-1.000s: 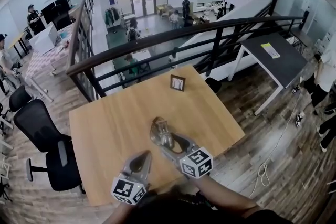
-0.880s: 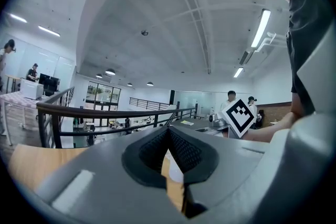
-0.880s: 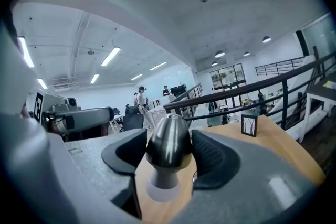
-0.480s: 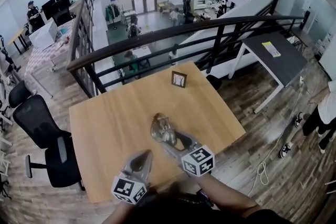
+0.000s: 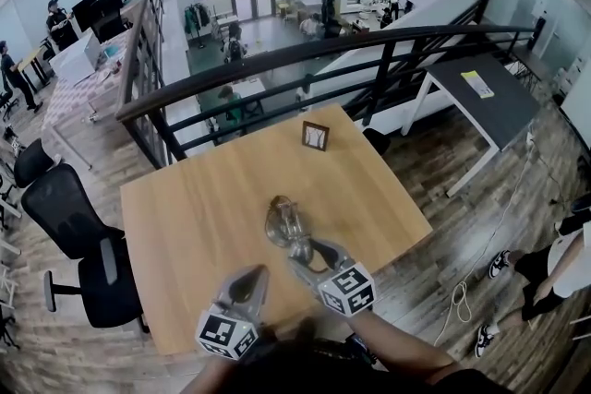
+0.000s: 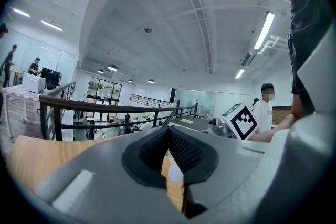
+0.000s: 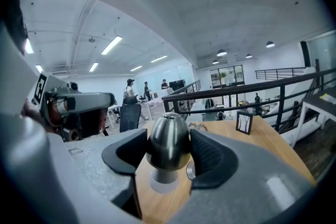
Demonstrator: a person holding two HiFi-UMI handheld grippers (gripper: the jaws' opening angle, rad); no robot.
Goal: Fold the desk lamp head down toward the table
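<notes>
A silver metal desk lamp (image 5: 284, 224) stands near the middle of the wooden table (image 5: 189, 203). My right gripper (image 5: 305, 252) comes at it from the near side and is shut on the lamp head (image 7: 168, 140), a rounded steel bulb held between both pads. A white stem and a round metal part (image 7: 191, 169) show below the head. My left gripper (image 5: 247, 280) hovers over the table's near edge, left of the lamp, with its jaws shut (image 6: 168, 139) and nothing between them.
A small framed picture (image 5: 315, 136) stands near the table's far edge, also seen in the right gripper view (image 7: 244, 122). A black railing (image 5: 277, 69) runs behind the table. A black office chair (image 5: 78, 244) sits to the left, and a dark side table (image 5: 489, 101) to the right.
The right gripper and the lamp head in it have shifted slightly toward me. The left gripper has stayed put. People in the background have walked on.
</notes>
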